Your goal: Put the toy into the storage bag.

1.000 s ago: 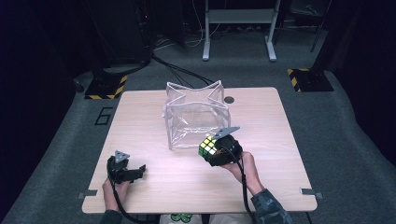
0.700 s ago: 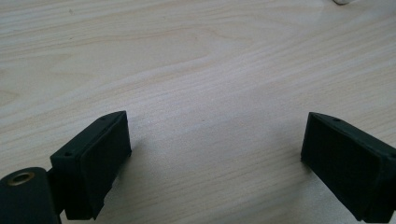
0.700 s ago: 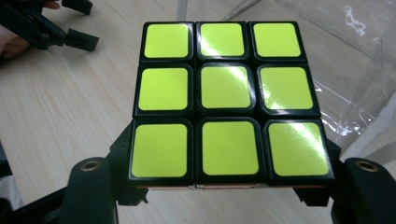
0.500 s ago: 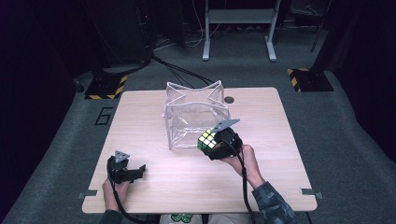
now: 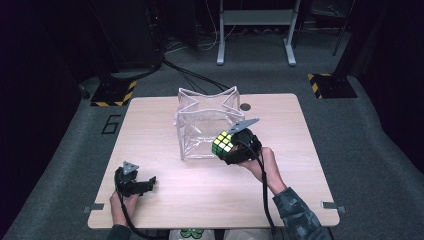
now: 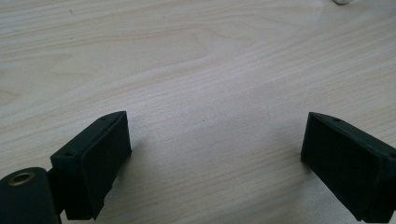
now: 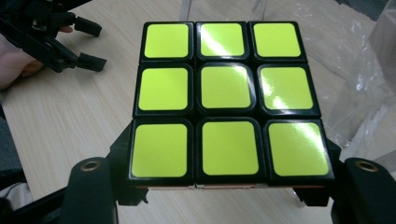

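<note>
We held a black two-jaw gripper in each hand at the pale wooden table (image 5: 165, 125). Our right gripper (image 5: 231, 149) had its jaws closed on a puzzle cube with small coloured squares in black frames (image 5: 223, 142). The cube sat between the two jaws, one on each side, and it was up off the table top. In the right gripper view the cube (image 7: 223, 100) showed us a face of nine bright yellow squares. From above we also saw white and green squares on it.

The cube was just at the 5 o'clock corner of a clear, soft plastic box with white edges (image 5: 202, 122). The box stood open at the top, near the middle of the table. We could not tell if the cube touched the box.

Our left gripper (image 5: 141, 184) lay at about 7 o'clock on the table, well apart from the cube and the box. Its jaws stood wide open with nothing between them. In the left gripper view there was just bare wood between them.
</note>
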`<state>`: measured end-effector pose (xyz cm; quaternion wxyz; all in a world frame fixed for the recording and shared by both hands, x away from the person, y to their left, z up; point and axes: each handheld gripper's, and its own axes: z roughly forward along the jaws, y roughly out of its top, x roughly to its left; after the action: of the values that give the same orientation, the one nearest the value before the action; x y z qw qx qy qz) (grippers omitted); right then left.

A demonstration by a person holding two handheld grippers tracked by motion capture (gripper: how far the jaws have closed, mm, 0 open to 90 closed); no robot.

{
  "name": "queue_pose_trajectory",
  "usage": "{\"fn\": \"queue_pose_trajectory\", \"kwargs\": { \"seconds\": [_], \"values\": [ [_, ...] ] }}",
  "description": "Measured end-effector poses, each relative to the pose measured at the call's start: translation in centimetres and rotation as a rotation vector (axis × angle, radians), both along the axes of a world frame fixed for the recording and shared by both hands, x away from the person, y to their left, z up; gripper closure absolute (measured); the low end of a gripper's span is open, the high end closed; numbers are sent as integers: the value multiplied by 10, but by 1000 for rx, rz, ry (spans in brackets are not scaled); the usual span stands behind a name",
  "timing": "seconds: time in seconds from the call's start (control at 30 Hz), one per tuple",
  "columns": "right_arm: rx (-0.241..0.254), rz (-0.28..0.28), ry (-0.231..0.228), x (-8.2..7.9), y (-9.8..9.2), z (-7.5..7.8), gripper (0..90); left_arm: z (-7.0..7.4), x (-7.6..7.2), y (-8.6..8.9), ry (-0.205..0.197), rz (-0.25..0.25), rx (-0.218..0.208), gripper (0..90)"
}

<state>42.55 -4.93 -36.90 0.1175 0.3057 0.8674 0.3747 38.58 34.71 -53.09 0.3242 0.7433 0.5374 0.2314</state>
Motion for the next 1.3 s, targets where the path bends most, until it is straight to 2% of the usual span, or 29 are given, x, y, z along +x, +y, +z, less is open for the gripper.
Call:
{"fn": "queue_pose_trajectory", "kwargs": {
  "seconds": [0.57,0.93,1.17,1.2,1.3],
  "values": [
    [-14,-10,-10,7,1,19,334,0,0,0,1,-2,-1,81],
    [-12,7,-22,11,2,29,334,0,0,0,0,-1,0,81],
    [-10,4,-28,15,0,45,334,0,0,0,1,0,-2,81],
    [-10,8,-40,17,-1,47,334,0,0,0,-1,1,-1,80],
    [-5,-2,-33,19,-2,52,334,0,0,0,0,1,-2,81]
  ]
}}
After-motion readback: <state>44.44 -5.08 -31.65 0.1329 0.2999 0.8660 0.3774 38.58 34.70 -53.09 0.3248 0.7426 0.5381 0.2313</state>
